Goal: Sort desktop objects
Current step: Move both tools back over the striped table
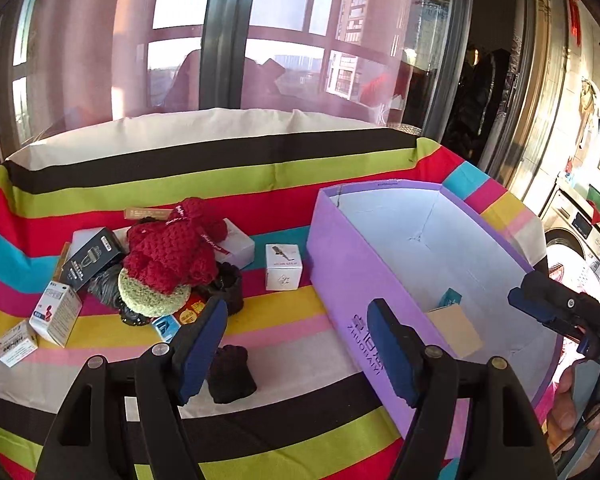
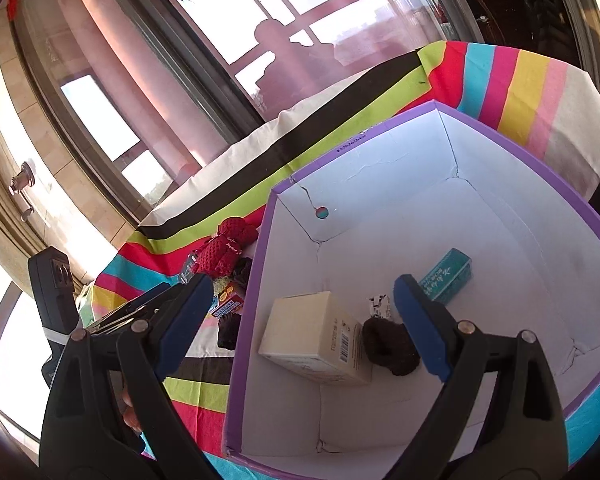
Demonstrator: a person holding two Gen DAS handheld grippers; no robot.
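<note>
A purple box (image 1: 340, 280) with a white inside stands on the striped cloth at the right; it also shows in the right wrist view (image 2: 244, 320). Inside lie a beige carton (image 2: 316, 336), a teal packet (image 2: 446, 276) and a dark knitted piece (image 2: 388, 348). My left gripper (image 1: 296, 352) is open and empty, low over the cloth, with another dark knitted piece (image 1: 230, 374) just beyond its left finger. My right gripper (image 2: 300, 328) is open and empty, above the box's near left wall. It shows at the right of the left wrist view (image 1: 548, 308).
A pile at the left holds a red crocheted toy (image 1: 176, 248), a white cube box (image 1: 283, 266), a black box (image 1: 90, 258), white cartons (image 1: 56, 312) and small packets. A window stands behind the table's far edge.
</note>
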